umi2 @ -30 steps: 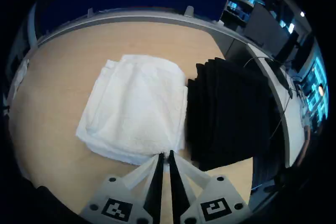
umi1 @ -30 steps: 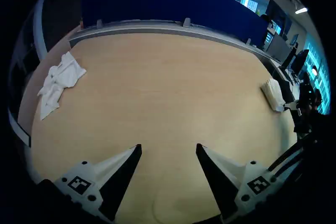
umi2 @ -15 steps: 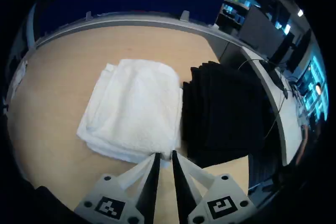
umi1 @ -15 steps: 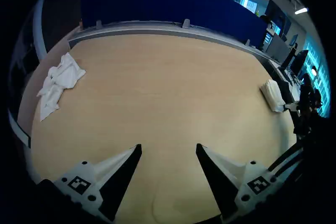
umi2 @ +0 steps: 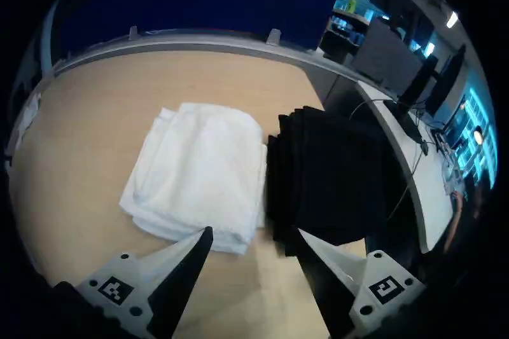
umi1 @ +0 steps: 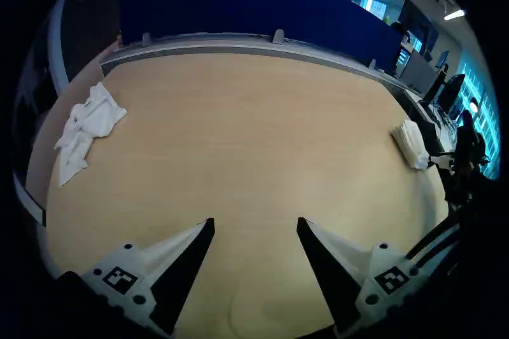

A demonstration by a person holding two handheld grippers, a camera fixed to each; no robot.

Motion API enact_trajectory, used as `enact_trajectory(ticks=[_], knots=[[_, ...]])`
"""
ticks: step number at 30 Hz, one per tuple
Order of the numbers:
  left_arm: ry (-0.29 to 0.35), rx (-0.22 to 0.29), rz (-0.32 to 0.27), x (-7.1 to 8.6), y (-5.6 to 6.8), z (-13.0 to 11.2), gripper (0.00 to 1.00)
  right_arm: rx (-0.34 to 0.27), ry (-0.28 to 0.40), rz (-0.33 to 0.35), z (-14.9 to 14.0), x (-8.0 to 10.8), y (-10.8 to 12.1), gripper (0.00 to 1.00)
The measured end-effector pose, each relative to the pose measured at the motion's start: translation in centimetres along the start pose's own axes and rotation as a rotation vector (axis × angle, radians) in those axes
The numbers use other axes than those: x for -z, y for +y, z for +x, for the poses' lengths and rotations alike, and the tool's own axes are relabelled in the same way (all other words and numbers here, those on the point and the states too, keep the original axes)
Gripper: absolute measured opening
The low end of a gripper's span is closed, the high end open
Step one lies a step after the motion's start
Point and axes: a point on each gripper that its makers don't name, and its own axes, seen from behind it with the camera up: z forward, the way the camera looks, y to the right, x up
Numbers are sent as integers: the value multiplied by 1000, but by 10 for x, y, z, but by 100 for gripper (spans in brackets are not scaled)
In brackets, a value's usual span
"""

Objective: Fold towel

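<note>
White folded towel [umi2: 197,173] before the gaping right claw [umi2: 253,231], seemingly untouched; left claw [umi1: 254,220] likewise agape.

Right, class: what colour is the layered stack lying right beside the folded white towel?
The stack is black, seen best in the right gripper view.

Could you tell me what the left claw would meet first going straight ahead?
The way looks free: the left claw points across the light wooden tabletop until, probably, the dark blue partition wall.
</note>
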Motion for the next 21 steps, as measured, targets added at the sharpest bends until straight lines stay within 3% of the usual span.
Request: enact_trajectory(ticks=[9, 21], knots=[[1, 6, 5, 3, -2, -4, 96, 6, 34, 41, 18, -2, -18, 95], [3, 19, 20, 5, -8, -7, 96, -12, 37, 130, 24, -18, -67, 94]])
